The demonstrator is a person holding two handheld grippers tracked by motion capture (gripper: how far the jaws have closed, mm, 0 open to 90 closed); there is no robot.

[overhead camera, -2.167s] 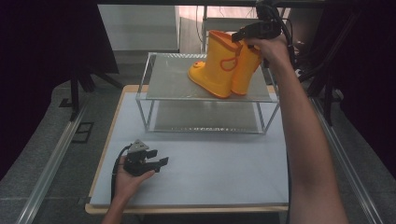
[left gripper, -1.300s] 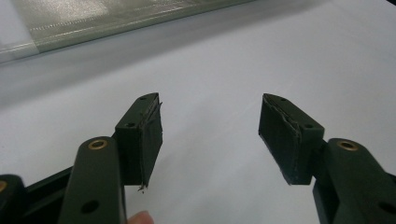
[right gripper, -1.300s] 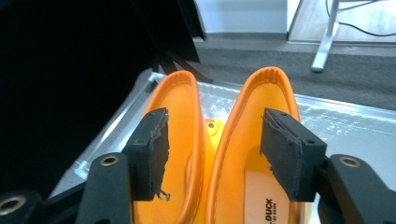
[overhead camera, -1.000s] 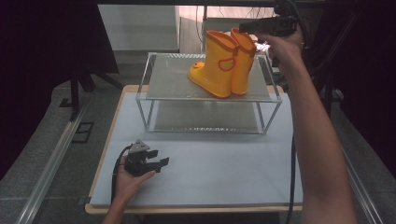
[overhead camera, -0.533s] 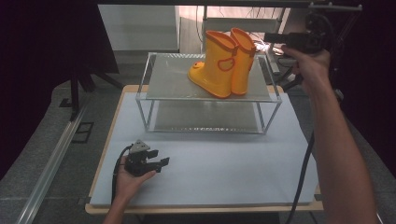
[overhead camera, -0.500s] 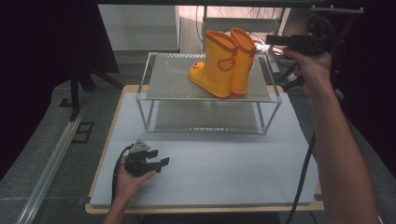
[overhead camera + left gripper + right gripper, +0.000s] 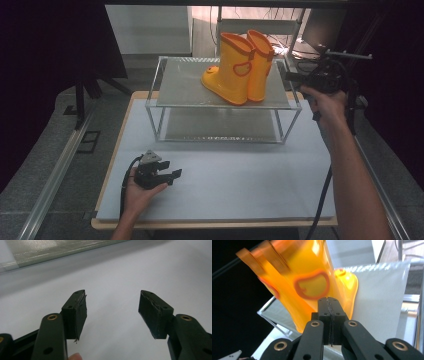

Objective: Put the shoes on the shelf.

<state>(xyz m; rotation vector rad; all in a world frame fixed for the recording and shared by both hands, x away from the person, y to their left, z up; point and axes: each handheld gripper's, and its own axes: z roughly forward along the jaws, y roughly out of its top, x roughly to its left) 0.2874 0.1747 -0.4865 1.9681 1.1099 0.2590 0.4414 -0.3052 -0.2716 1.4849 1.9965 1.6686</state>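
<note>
boots: a pair of yellow rubber boots [image 7: 240, 67] with orange trim stands upright on the top shelf of a clear two-tier rack [image 7: 165, 104], toward the shelf's right and back part.
long axis: the shafts rise straight up; the soles run across the shelf, toes pointing left and a little toward the person in the high view.
rack: it sits at the far half of the white surface [image 7: 250, 185], with its lower tier bare.
right hand-held gripper [image 7: 295, 77]: held level just off the rack's right end, at about the height of the boot shafts, tips aimed left at the nearer boot; close to it but not touching.
right jaws: pressed together with nothing between them; they have just been closing. In the right gripper view the closed tips [image 7: 329, 302] sit in front of the boot's shaft [image 7: 312, 282] and its orange pull-loop.
left hand-held gripper [image 7: 172, 175]: resting low on the surface near the front left, well apart from the rack.
left jaws: spread wide and empty, pads [image 7: 75, 312] over bare white surface.
nearer hand: the right, by far; the boots lie straight ahead of its tips.
judgement: any grip on a boot would first need the right jaws to part, then a short reach leftward to the shaft rim.
</note>
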